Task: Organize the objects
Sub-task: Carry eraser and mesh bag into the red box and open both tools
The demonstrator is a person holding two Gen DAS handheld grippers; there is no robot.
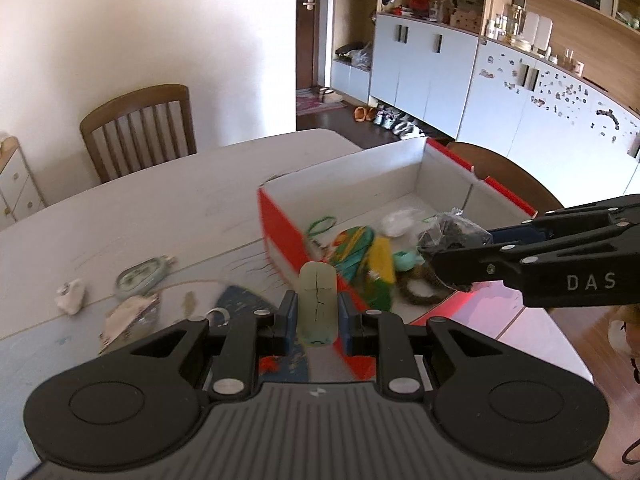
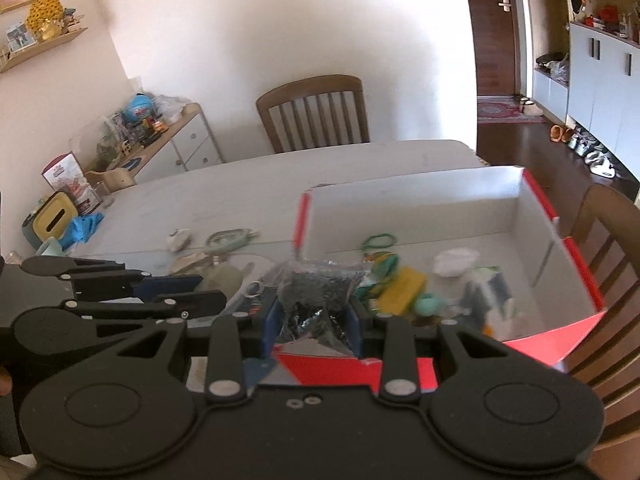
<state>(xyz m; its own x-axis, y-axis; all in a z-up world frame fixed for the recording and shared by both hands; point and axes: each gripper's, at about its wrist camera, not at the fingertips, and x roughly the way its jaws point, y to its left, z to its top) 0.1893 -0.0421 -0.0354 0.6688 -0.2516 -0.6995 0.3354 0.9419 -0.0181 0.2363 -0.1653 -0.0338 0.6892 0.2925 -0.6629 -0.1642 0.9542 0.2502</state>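
Note:
My left gripper (image 1: 318, 305) is shut on a pale, translucent rounded block (image 1: 317, 292) with a crack down its face. It hangs above the near corner of the red and white cardboard box (image 1: 280, 224). My right gripper (image 2: 314, 316) is shut on a clear bag of dark granules (image 2: 318, 284) over the box's near wall (image 2: 320, 364). In the left wrist view the same bag (image 1: 454, 232) shows at the right gripper's tips (image 1: 440, 268). The left gripper (image 2: 208, 292) appears at the left of the right wrist view. In the box lie a green loop (image 2: 378, 240), yellow-green packaging (image 1: 380, 264) and a white lump (image 2: 454, 262).
On the white table (image 1: 160, 208) left of the box lie an oval green-rimmed item (image 1: 140, 278), a white crumpled piece (image 1: 71, 295), a torn packet (image 1: 128, 316) and a metal ring (image 1: 218, 314). Wooden chairs (image 1: 140, 128) (image 2: 608, 236) stand at the far side and right end.

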